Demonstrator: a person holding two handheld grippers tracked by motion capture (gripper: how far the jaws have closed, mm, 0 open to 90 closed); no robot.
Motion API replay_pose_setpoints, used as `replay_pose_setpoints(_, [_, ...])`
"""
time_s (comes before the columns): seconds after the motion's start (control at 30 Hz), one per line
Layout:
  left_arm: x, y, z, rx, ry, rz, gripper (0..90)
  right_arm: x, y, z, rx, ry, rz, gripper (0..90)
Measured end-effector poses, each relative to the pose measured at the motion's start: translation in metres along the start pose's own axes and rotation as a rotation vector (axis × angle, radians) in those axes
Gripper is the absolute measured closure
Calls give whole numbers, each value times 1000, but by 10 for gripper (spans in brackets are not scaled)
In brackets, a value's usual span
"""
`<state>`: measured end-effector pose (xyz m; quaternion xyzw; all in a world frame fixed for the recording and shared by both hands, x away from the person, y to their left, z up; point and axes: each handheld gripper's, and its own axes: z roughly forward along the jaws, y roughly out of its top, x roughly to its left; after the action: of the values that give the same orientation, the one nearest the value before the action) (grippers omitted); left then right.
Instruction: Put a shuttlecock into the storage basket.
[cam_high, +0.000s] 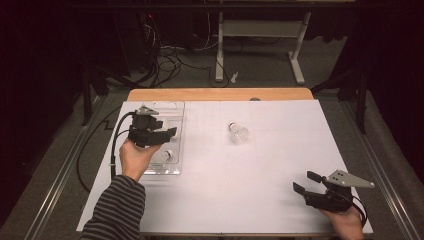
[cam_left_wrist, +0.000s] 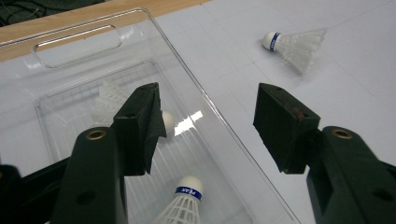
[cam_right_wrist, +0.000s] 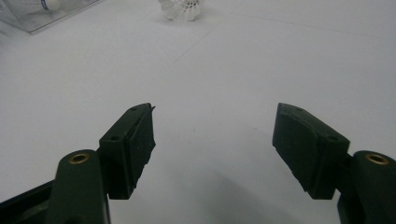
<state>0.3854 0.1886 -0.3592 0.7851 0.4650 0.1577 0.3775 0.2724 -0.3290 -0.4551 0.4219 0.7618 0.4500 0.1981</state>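
Two white shuttlecocks (cam_left_wrist: 184, 200) with round cork heads lie in the clear plastic tray (cam_left_wrist: 93, 44). Above it the left gripper (cam_left_wrist: 208, 123) hangs with jaws wide apart, holding nothing; the right gripper (cam_right_wrist: 212, 140) is likewise spread and empty.

left tool (cam_high: 167, 132) over tray (cam_high: 176, 107) — shuttlecock (cam_high: 239, 133) apart

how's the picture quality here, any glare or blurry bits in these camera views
High view: white table sheet evenly lit, dark surroundings, the loose shuttlecock soft. Left gripper view: glare streak on the clear tray, near left claw slightly soft. Right gripper view: soft shadows beneath the right claw, distant shuttlecock blurred.
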Motion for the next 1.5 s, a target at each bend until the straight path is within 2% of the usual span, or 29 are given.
replay_pose_setpoints(0.8, [-1,-20,-16,-66,-31,-21,395,0,0,0,2,0,0,302])
replay_pose_setpoints(0.87, [-2,-20,-17,-61,-31,-17,392,0,0,0,1,0,0,302])
replay_pose_setpoints(1.03, [-4,-25,-23,-86,-38,-13,388,0,0,0,1,1,0,302])
replay_pose_setpoints(1.33, [-4,-38,-33,-115,-55,-27,386,0,0,0,3,0,2,302])
replay_pose_setpoints(1.5, [-2,-46,-37,-129,-68,-49,387,0,0,0,2,0,5,302])
